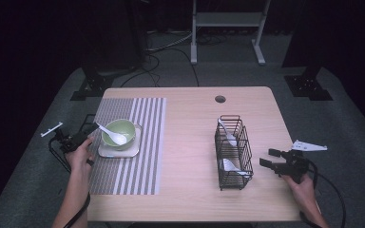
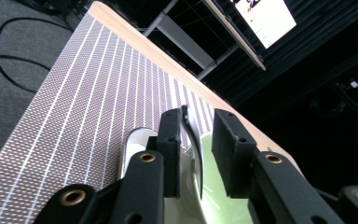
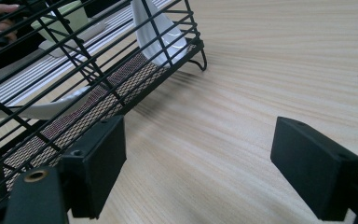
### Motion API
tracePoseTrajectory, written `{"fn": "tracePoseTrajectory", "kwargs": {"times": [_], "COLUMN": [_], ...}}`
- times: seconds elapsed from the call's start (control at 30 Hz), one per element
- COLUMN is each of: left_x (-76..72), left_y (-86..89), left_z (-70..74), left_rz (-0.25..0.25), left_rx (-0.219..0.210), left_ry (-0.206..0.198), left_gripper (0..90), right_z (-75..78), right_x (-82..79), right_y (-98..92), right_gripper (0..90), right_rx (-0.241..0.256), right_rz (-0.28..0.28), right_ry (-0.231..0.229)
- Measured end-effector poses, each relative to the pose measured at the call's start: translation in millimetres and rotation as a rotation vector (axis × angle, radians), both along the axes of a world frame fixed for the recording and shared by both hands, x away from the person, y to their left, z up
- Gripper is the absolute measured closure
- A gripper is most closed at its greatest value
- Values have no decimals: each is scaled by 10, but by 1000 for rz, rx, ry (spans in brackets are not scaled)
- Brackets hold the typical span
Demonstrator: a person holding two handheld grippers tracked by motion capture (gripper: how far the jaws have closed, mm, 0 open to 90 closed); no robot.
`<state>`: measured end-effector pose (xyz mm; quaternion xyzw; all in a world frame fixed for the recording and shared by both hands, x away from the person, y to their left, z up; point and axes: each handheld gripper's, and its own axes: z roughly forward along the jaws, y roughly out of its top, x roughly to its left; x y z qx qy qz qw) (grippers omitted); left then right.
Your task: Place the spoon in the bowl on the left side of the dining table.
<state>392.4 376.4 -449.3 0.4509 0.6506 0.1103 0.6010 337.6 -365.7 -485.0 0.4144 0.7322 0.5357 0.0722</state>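
Left gripper [image 2: 193, 149] is sitting at the spoon [image 1: 112, 134] handle, jaws narrow around it but not clamped; spoon is lying in the bowl [image 1: 124, 128], handle pointing left toward it. Right gripper [image 1: 270, 158] is idling wide beside the basket [image 1: 233, 152]

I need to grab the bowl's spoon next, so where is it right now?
In the high view the spoon lies in the green bowl on the striped mat at table left, its handle between the left gripper jaws.

Three white spoons [image 1: 114, 135], one green bowl [image 1: 121, 128], one wire basket [image 1: 234, 153], one striped placemat [image 1: 145, 156].
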Motion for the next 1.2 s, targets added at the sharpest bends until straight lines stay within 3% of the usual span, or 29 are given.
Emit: {"fn": "tracePoseTrajectory", "kwargs": {"times": [0.33,0.5,0.8,0.93,1.0,1.2], "left_x": [-107,-156,-234,-279,-301,-358], "left_y": [7,-13,-66,-56,-54,-77], "left_z": [26,53,121,98,78,48], "left_rz": [-34,-38,-66,-71,-73,-94], "left_rx": [50,67,137,140,115,129], "left_ry": [-8,-14,-18,-14,-11,-11], "left_gripper": [633,545,419,381,366,316], "right_z": [1,4,6,6,7,8], "right_x": [-2,-6,-10,-12,-13,-14], "right_y": [-2,-7,-18,-23,-24,-24], "right_gripper": [169,169,169,169,169,169], "right_rx": [0,5,14,21,16,17], "right_rz": [-6,-7,-11,-16,-19,-20], "right_ry": [0,-1,-4,-4,-5,-6]}}
